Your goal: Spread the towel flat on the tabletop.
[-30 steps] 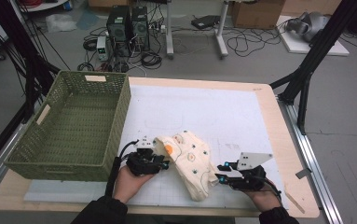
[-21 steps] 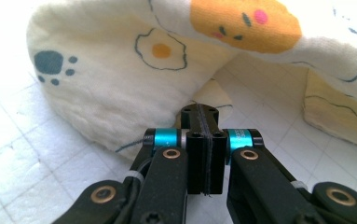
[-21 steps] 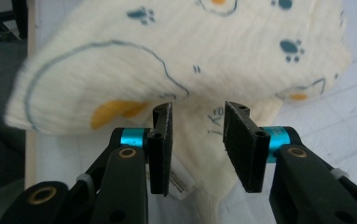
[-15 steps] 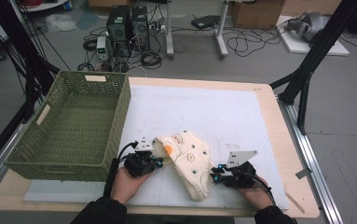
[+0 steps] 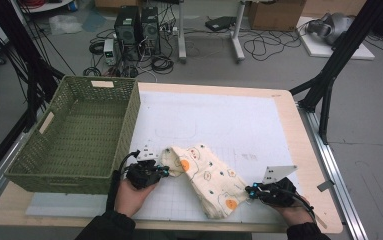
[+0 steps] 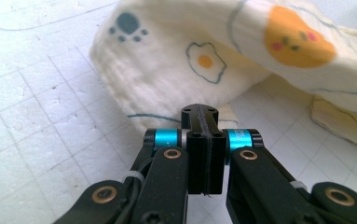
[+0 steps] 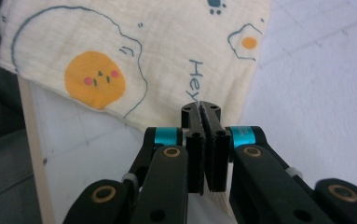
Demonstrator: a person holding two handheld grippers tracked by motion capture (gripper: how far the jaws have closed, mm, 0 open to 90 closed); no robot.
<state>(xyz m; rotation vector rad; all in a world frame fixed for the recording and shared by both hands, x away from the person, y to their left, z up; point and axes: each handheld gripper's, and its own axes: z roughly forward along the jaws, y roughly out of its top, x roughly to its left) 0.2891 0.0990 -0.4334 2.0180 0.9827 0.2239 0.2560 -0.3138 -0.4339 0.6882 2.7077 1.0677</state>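
A cream cloth (image 5: 205,176) printed with fried eggs and paw marks lies stretched across the white mat near the table's front edge. My left gripper (image 5: 163,171) sits at its left end with the jaws closed on the cloth's edge (image 6: 167,70). At the cloth's lower right end, my right gripper (image 5: 251,190) is shut too, its tips (image 7: 201,112) pinching the cloth (image 7: 134,56) by the word "Hey". A hand holds each gripper from the bottom of the high view.
A green woven basket (image 5: 46,165) stands on the left part of the table, close to the left gripper. The white gridded mat (image 5: 219,120) stretches behind the cloth. The table's wooden front edge (image 5: 179,222) runs just below the hands.
The grippers have drawn apart, the left slightly leftward and the right toward the front right. The cloth has gone from a bunched heap to a longer, flatter strip.
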